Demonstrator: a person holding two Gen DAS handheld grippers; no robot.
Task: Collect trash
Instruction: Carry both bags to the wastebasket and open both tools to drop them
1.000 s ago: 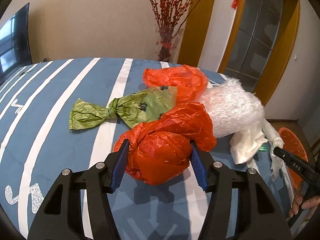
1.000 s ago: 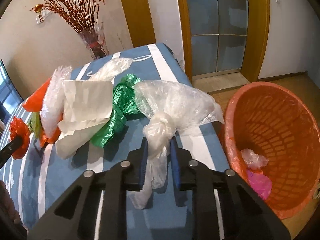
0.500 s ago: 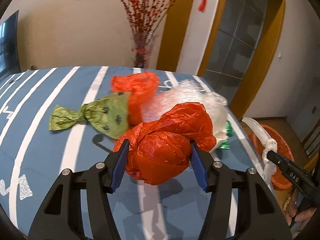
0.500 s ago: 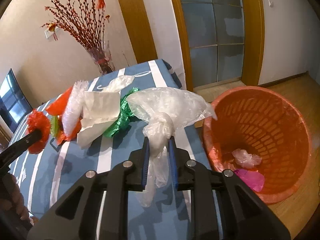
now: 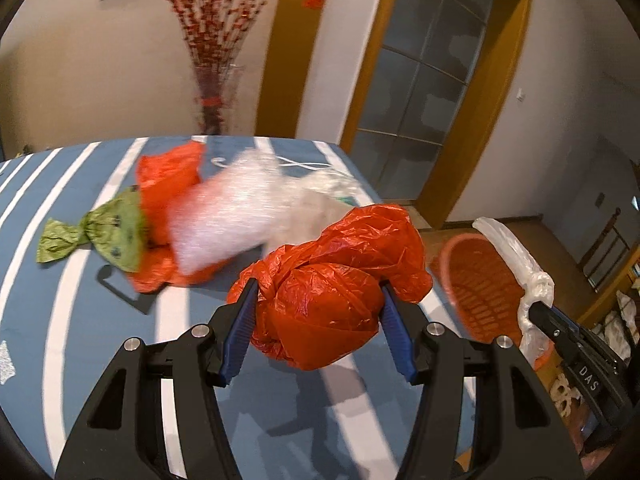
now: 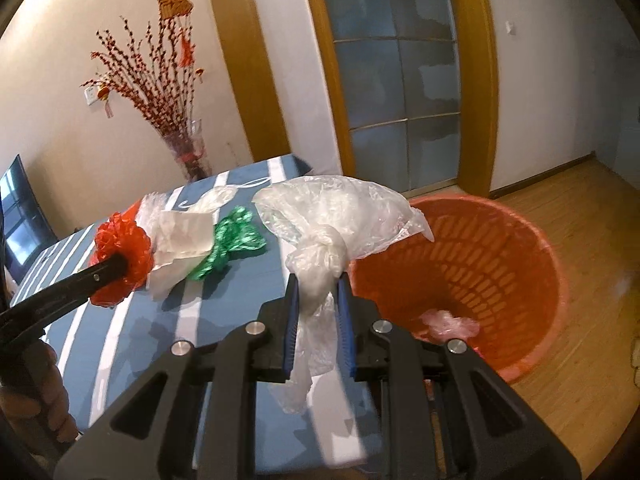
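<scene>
The left gripper [image 5: 318,330] clamps a knotted red bag [image 5: 332,284] between its blue pads, lifted clear of the striped cloth [image 5: 72,320]. The right gripper [image 6: 318,320] pinches the neck of a clear bag [image 6: 332,220], whose body balloons just beyond the jaws. Right of those jaws stands the orange basket [image 6: 520,248], with pink scraps [image 6: 450,324] inside. Left and farther off lie a green bag [image 6: 232,242], bubble wrap [image 5: 228,220], an olive bag [image 5: 104,232] and another red bag [image 5: 168,176]. A vase of red twigs [image 6: 184,148] stands behind.

We see a basket [image 6: 500,264] on the floor [image 6: 580,216] right of the table [image 6: 132,328], where loose bags [image 5: 224,216] lie; a vase [image 6: 188,152] stands behind.
</scene>
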